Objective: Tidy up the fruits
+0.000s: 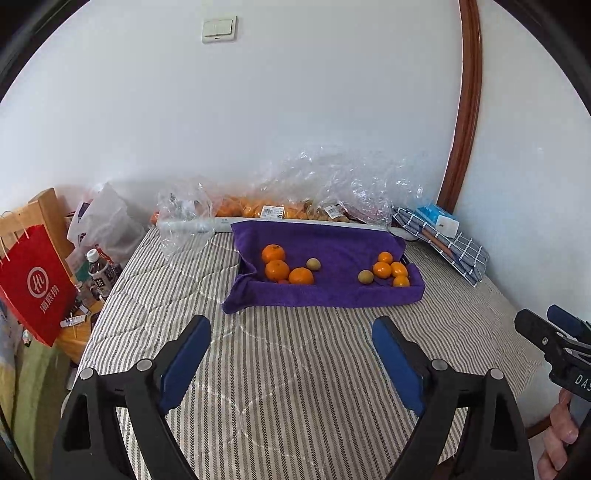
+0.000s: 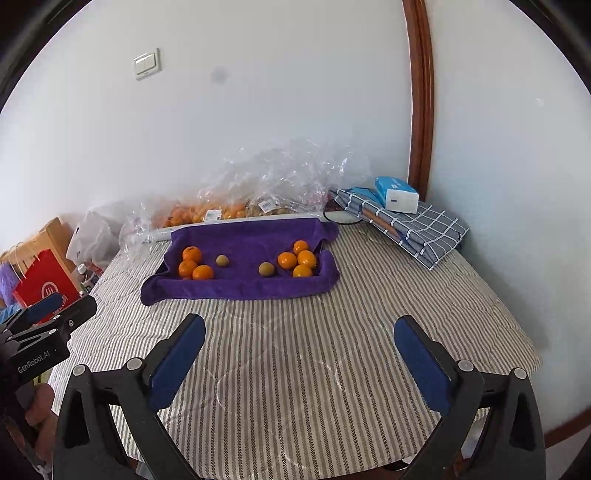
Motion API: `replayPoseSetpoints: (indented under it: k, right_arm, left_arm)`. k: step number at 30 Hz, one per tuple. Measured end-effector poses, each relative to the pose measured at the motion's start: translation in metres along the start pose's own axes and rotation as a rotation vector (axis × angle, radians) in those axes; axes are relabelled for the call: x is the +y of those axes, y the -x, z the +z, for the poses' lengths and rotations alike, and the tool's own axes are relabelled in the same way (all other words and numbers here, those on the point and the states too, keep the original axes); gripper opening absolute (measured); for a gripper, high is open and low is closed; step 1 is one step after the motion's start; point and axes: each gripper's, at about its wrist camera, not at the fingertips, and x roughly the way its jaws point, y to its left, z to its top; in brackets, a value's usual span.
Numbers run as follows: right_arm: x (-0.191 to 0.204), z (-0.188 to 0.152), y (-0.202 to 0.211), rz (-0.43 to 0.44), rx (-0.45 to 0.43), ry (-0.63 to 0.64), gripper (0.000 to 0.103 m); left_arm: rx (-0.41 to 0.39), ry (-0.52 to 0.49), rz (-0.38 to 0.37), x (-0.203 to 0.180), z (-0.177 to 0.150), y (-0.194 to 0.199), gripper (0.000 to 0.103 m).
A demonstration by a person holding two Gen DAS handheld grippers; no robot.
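Counts on the purple towel [image 1: 332, 247]:
- Left cluster: 3 large oranges [image 1: 277, 270], plus a small reddish item partly hidden between them, kind unclear.
- Right cluster: 4 small oranges [image 1: 382, 270].
- Small yellow-green fruits: 2, one near each cluster [image 1: 313, 264] [image 1: 366, 275].

Elsewhere:
- Red paper bags: 1 [image 1: 35, 284].
- Bottles: 1 [image 1: 100, 273].
- Tissue packs: 1 [image 2: 396, 194].
- Wall switches: 1 [image 1: 219, 28].
- Bagged fruit at the wall [image 1: 243, 206]: not countable.
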Motion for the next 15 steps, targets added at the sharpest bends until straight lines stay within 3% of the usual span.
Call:
replayPoseSetpoints:
  k: [15]
  right_arm:
    - [0.0003,-0.0024,0.0018,-0.004,-0.002,-0.006,0.101]
  left_arm:
    - [0.019,-0.005,0.012,0.0015,-0.0021,-0.0067,0.089]
